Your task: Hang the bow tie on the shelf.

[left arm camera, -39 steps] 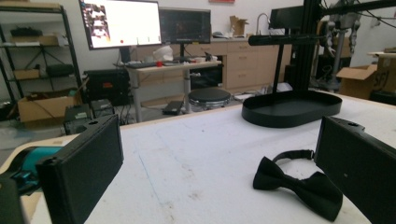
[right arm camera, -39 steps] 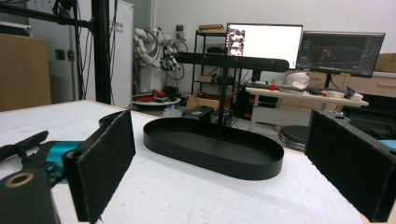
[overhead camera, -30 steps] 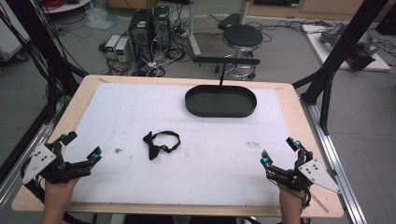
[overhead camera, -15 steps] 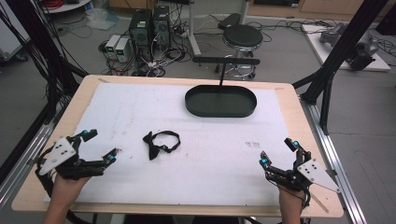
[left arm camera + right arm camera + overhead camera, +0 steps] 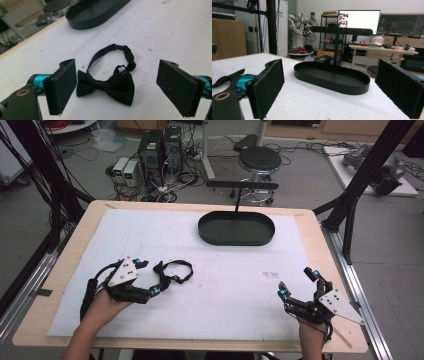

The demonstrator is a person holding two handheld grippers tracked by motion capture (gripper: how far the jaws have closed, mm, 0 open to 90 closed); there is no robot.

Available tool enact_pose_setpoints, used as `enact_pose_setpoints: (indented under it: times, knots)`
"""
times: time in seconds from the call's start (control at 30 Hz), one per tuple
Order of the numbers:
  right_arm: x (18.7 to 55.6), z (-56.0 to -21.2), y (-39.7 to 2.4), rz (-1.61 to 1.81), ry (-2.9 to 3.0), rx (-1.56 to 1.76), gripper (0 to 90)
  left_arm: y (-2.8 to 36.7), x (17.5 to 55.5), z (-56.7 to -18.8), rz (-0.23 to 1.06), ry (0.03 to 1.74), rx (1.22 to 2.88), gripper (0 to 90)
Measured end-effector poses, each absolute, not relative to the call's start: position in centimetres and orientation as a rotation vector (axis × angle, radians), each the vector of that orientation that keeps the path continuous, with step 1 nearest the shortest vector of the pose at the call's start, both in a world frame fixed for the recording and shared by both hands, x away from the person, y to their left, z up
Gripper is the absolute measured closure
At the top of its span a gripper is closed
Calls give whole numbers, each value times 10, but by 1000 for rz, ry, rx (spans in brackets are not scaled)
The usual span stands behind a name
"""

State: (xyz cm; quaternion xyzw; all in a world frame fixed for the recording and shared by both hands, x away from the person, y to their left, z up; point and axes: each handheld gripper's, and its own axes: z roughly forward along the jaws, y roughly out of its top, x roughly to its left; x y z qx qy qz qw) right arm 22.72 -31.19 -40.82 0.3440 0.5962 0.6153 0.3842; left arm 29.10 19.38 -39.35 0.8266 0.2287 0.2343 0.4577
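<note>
Left claw [image 5: 117, 83]: released, jaws just narrowing either side of the black bow tie [image 5: 106, 86], not pressing it.
Right claw [image 5: 299, 283]: released, apart on the worktop [image 5: 225, 295].

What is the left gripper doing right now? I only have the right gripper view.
Observer: The left gripper is lined up on a black bow tie. Its jaws have just been closing but do not yet press on it.
Operator: Where does the tie lie?
Observer: Flat on the white mat, nearer the person than the black tray and to its left.
Operator: And its strap?
Observer: It forms a loop beyond the bow.
</note>
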Motion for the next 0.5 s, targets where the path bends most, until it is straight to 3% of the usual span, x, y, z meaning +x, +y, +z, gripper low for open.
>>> enact_pose_setpoints:
  times: [0.5]
  knots:
    - [228,-408,-311,1573,1521,871,79,148,314,-415,499,541,2257,257]
